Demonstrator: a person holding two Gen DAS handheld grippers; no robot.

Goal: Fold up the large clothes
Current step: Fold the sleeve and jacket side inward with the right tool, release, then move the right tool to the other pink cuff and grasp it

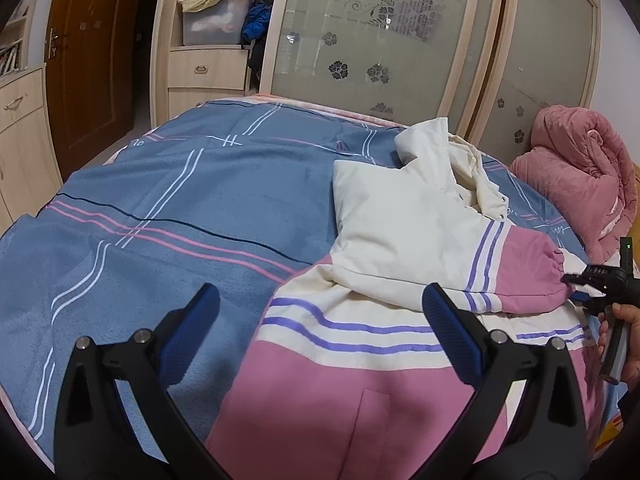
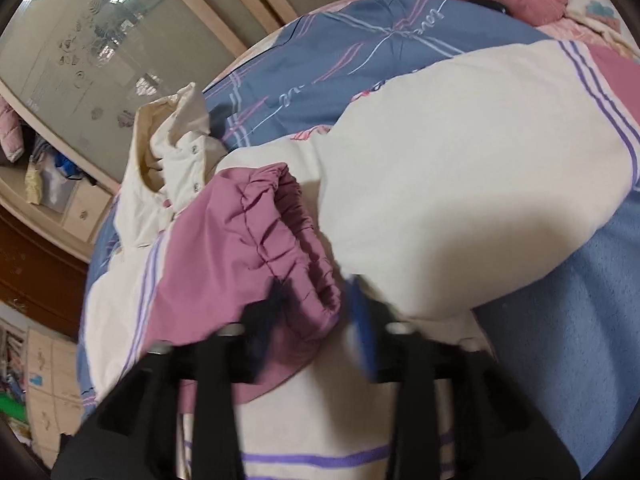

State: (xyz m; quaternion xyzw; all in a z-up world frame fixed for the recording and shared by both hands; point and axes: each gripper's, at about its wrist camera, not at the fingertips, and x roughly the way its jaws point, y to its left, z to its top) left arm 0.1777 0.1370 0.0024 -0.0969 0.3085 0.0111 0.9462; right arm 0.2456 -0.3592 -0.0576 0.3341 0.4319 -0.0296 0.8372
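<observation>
A cream and pink padded jacket [image 1: 360,344] with purple stripes lies on the blue bed cover. One sleeve [image 1: 420,240] is folded across its body, its pink elastic cuff [image 1: 552,268] at the right. My left gripper [image 1: 320,320] is open and empty above the jacket's lower left part. My right gripper [image 1: 592,280] shows at the right edge by the cuff. In the right wrist view the pink cuff [image 2: 296,248] sits between the right gripper's [image 2: 316,300] blurred fingers, which stand a little apart around it. The second sleeve [image 2: 460,160] lies to its right.
The bed cover [image 1: 160,216] is blue with pink and white lines. A rolled pink quilt [image 1: 580,176] lies at the bed's far right. Wardrobe sliding doors [image 1: 380,40], drawers [image 1: 204,76] and a brown door [image 1: 88,60] stand behind the bed.
</observation>
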